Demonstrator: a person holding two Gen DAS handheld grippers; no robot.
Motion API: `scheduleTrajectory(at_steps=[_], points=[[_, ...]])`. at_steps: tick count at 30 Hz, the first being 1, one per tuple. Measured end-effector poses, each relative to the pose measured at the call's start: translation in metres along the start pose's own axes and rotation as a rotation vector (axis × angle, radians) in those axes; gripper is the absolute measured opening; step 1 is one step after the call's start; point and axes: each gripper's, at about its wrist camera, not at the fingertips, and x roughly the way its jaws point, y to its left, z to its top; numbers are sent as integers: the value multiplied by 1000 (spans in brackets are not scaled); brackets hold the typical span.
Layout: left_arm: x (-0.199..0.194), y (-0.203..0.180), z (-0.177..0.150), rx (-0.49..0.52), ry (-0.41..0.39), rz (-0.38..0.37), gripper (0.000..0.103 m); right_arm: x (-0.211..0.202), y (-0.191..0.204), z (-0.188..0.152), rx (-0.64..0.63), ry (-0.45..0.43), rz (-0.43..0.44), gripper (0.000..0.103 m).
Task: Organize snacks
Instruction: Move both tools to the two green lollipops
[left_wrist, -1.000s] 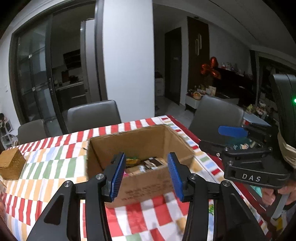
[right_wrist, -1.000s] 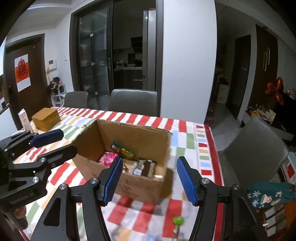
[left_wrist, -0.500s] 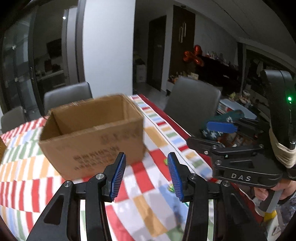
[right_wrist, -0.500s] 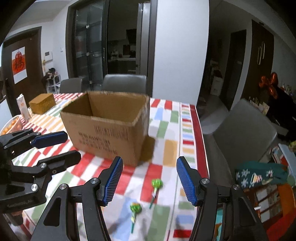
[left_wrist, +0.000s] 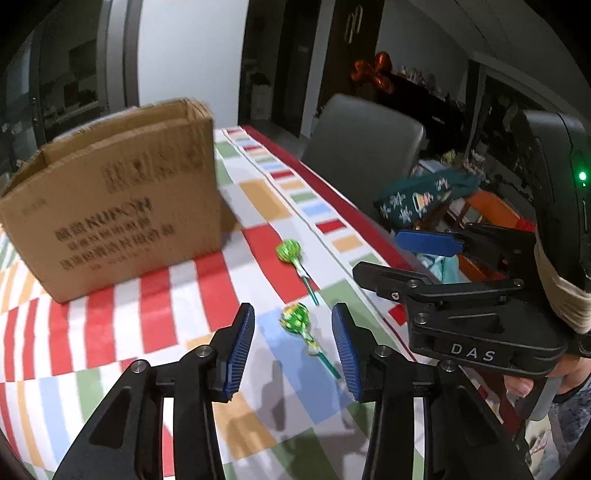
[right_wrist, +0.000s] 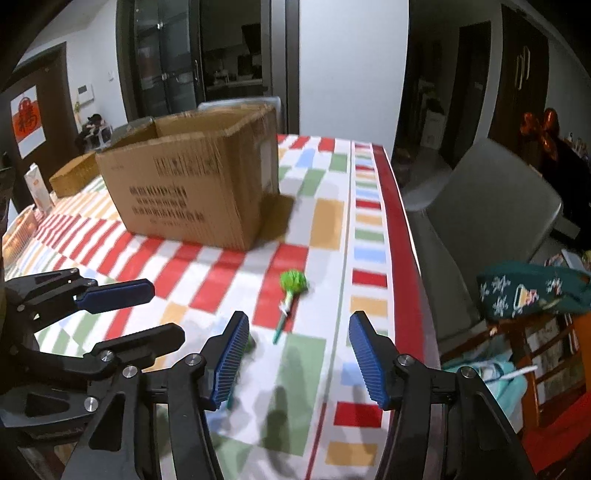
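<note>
Lowering the spread left hand-held gripper (left_wrist: 293, 341) squarely over the near lollipop (left_wrist: 295, 317), pinching its wrapped head, not the thin stick, against the worktop (left_wrist: 177, 302).

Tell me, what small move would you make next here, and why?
Probably lower the left tool onto the nearer lollipop and close. It lies loose on the tablecloth between the open jaws, outside the cardboard box.

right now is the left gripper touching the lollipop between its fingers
Apart. The left wrist view shows the left gripper open, with tablecloth visible on both sides between its blue pads and the nearer lollipop, which lies flat on the table.
</note>
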Motion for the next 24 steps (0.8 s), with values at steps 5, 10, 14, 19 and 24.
scheduleTrajectory(at_steps=[5, 10, 14, 19, 24], points=[[27, 1, -5, -11, 64, -24, 35, 19, -7, -13, 26, 52, 10, 53], [49, 6, -9, -25, 110, -28, 31, 36, -10, -20, 36, 85, 19, 49], [61, 10, -7, -45, 122, -34, 28, 46, -12, -21, 49, 100, 26, 45], [69, 14, -4, -50, 125, -41, 28, 56, -15, -19, 60, 107, 33, 44], [72, 21, -2, -65, 122, -49, 27, 65, -15, -14, 67, 114, 44, 43]])
